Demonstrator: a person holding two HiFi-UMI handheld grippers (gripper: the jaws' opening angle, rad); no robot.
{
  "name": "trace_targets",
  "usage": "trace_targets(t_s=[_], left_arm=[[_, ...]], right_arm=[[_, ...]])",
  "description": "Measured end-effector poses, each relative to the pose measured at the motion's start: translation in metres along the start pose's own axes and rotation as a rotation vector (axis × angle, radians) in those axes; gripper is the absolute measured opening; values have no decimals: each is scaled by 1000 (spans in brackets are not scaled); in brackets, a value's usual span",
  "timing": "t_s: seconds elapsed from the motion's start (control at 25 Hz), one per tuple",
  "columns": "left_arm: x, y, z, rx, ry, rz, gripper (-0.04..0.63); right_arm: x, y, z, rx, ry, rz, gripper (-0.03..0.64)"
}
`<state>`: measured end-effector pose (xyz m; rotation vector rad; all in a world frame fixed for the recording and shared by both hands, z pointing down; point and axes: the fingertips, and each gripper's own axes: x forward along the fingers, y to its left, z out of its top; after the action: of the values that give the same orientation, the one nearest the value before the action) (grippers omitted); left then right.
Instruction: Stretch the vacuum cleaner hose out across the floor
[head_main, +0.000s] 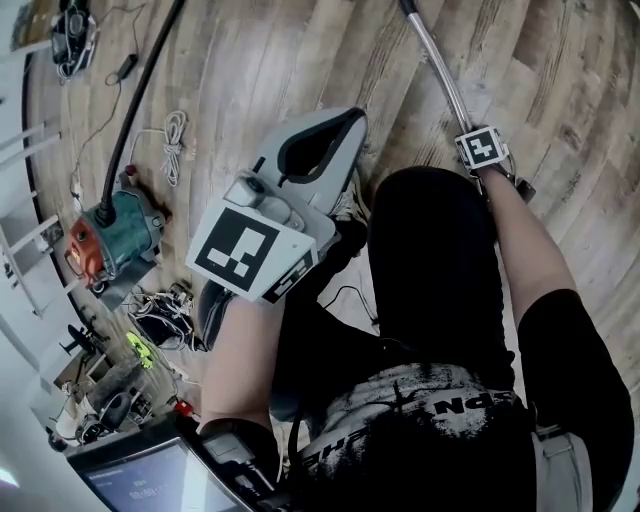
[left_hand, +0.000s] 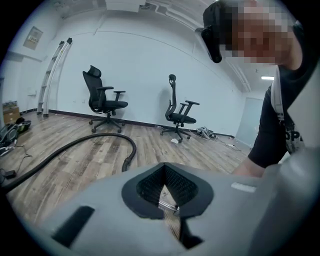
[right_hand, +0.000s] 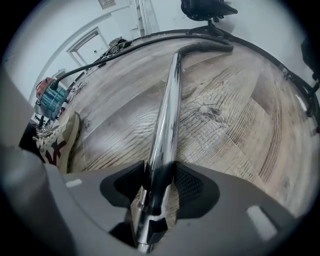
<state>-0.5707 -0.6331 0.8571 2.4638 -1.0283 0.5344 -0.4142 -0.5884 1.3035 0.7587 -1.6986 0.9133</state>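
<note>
The vacuum cleaner (head_main: 115, 235), teal and orange, stands at the left on the wooden floor. Its black hose (head_main: 140, 100) runs away from it, curves across the floor (left_hand: 100, 141) and ends at a bent handle (right_hand: 210, 47). From there a shiny metal tube (right_hand: 167, 115) comes toward me. My right gripper (right_hand: 159, 175) points steeply down and is shut on this tube, with a pad on each side. In the head view the right gripper (head_main: 487, 158) sits at the tube's (head_main: 437, 72) near end. My left gripper (left_hand: 167, 192) is shut on nothing and hovers in front of my legs (head_main: 325, 135).
Two office chairs (left_hand: 105, 100) (left_hand: 180, 112) and a ladder (left_hand: 54, 75) stand by the far wall. A white cord coil (head_main: 172, 140), tangled cables and tools (head_main: 150, 320) lie left of the vacuum. My shoe (right_hand: 57, 140) is beside the tube.
</note>
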Motion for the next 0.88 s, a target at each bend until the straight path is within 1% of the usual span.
trace_targets(t_s=[0.08,0.2,0.24,0.32,0.36,0.4,0.48,0.56,0.64,0.68,0.72,0.76,0.8,0.88], left_arm=[[6,0,-1,7,2,1,0],[11,0,-1,10,-3,2,0],[11,1,0,10,-5,1,0],[13,1,2,12,-7,-3,0],[15,1,2,12,-6,-6,0],[17,1,2,12,-4,-6,0],[23,4,0,6,-10,-8,0],[33,9,-6,-28,-18,-35,0],[55,10,-27,-111,13,-108,2],[70,11,-44,-170,46,-150,29],[87,13,-64,-238,86,-184,103],[104,16,-86,-312,127,-206,140],[122,18,-107,-386,161,-216,160],[159,20,-145,-510,212,-214,176]], right_arm=[[0,-1,-1,8,-15,-5,194],[-5,-8,-9,31,7,-43,187],[-4,-6,-5,45,-9,-26,184],[-1,6,7,85,-57,54,178],[-1,8,9,107,-64,83,176],[-2,4,6,122,-49,80,175],[-5,-8,-3,129,-8,47,174],[-12,-17,-7,123,8,32,173],[-22,-25,-13,122,19,23,173],[-28,-29,-17,119,26,21,173],[-34,-32,-19,112,33,22,173],[-40,-33,-20,102,40,25,173],[-47,-35,-21,89,47,29,173],[-62,-44,-23,60,56,25,173]])
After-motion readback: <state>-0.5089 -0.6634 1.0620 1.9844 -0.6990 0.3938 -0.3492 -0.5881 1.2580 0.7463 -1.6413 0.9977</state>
